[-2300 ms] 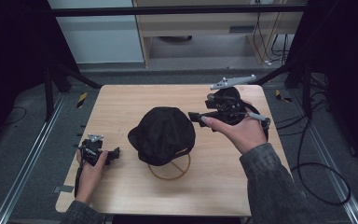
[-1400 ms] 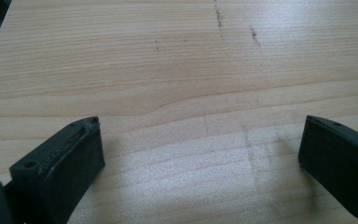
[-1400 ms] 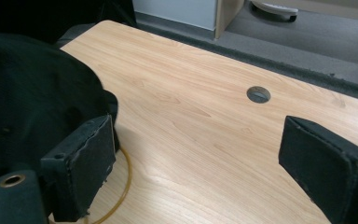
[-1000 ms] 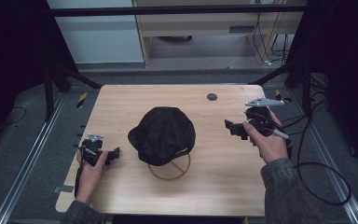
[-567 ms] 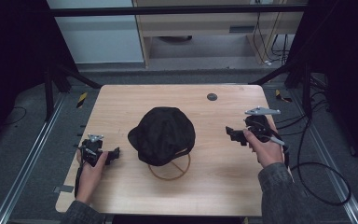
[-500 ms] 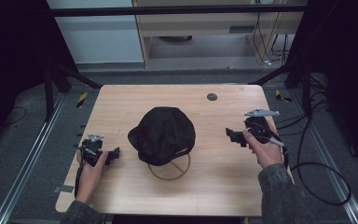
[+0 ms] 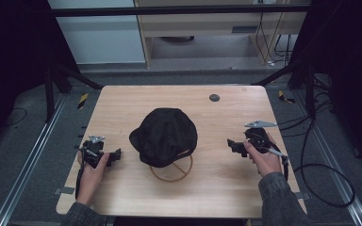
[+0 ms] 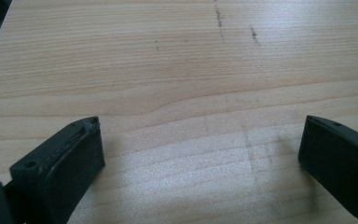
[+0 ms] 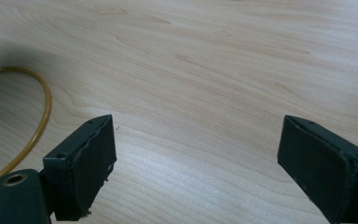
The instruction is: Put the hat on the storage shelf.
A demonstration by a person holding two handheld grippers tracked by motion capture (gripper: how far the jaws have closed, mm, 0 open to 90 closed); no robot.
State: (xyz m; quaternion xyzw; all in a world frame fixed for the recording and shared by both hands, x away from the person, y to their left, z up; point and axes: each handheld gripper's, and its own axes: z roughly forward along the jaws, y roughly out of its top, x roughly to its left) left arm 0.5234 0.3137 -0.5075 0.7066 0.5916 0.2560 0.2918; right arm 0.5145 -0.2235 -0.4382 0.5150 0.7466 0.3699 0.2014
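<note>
A black cap [image 7: 165,136] lies in the middle of the wooden table [image 7: 122,101], partly covering a yellow-brown ring [image 7: 172,173] that sticks out at its near side. My left gripper [image 7: 115,157] rests low at the table's left, held by a hand, jaws pointing right toward the cap. In its own view the left gripper [image 8: 200,154] stands open over bare wood. My right gripper [image 7: 232,144] sits to the right of the cap, jaws pointing left. Its own view shows the right gripper [image 9: 196,163] open and empty, with the ring [image 9: 37,126] curving at the left edge.
A small dark round disc [image 7: 214,97] lies near the table's far edge. Black cables [image 7: 320,169] trail over the floor at the right. Metal rails run along both sides of the table. Bare wood lies around the cap.
The right gripper has drawn back from the cap's far right side to the table's right and come nearer and lower. A dark disc now shows at the far edge. The left gripper has stayed put.
</note>
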